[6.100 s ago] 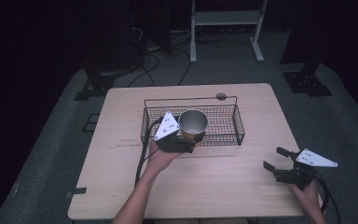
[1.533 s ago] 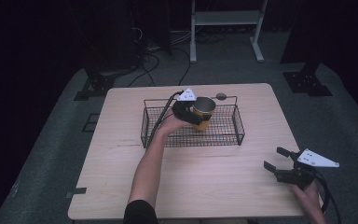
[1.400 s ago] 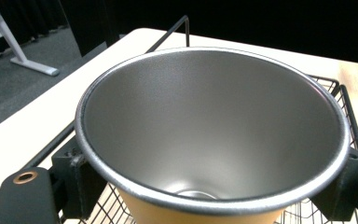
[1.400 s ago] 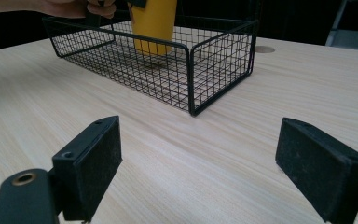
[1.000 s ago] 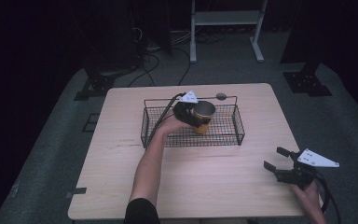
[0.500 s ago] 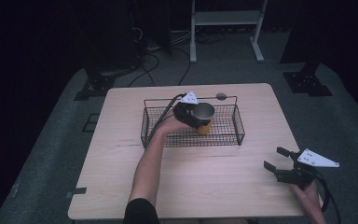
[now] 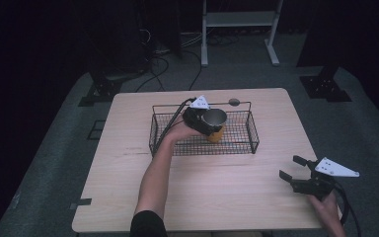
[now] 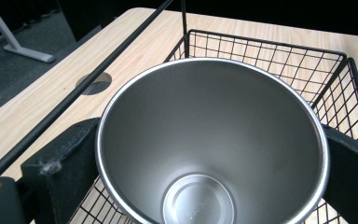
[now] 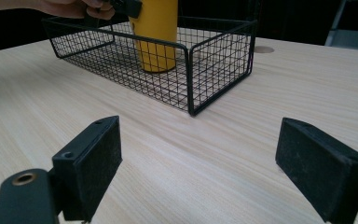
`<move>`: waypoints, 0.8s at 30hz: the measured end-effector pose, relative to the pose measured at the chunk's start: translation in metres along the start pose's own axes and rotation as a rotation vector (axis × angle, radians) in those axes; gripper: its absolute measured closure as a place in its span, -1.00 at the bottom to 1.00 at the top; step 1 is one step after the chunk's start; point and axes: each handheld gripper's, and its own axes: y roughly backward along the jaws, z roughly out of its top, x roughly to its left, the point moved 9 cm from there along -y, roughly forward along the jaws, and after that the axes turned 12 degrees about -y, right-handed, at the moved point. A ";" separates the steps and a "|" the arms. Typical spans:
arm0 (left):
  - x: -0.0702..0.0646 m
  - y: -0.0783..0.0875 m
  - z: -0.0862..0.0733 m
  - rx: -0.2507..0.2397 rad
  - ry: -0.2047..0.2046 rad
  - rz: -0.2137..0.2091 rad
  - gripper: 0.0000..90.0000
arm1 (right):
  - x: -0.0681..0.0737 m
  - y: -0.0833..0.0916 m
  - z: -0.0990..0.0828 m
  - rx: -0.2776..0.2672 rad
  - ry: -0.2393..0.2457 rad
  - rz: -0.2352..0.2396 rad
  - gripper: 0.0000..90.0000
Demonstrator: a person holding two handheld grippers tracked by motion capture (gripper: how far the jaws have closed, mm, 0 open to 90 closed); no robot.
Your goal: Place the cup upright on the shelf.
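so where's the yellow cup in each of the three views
high view: cup standing in the middle of the wire basket.
left gripper view: seen from above, its steel inside in the centre.
right gripper view: yellow wall at top centre.
shared landmark: the black wire basket.

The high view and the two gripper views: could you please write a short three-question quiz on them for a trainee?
1. Where does the yellow cup stand? A) on the bare tabletop B) in the wire basket C) on the floor
2. True or false: the right hand-held gripper grips the cup.
3. What does the cup's inside look like?
Key: 1 B. 2 False: its jaws stand open above the table, apart from the basket. 3 Bare silvery metal, empty. The left hand-held gripper has its jaws either side of the rim; they have just been opening.
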 end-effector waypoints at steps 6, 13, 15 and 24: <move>0.001 0.002 0.003 -0.012 0.001 0.014 -0.95 | 0.000 0.000 0.000 0.000 0.000 0.000 -0.70; 0.003 0.006 0.007 -0.026 -0.002 0.026 -0.95 | 0.000 0.000 0.000 0.002 0.004 0.004 -0.70; 0.003 0.007 0.009 -0.033 -0.002 0.025 -0.95 | 0.000 0.000 0.000 0.003 0.005 0.006 -0.70; 0.003 0.010 0.017 -0.061 -0.010 0.039 -0.97 | 0.001 0.000 -0.001 0.006 0.011 0.009 -0.70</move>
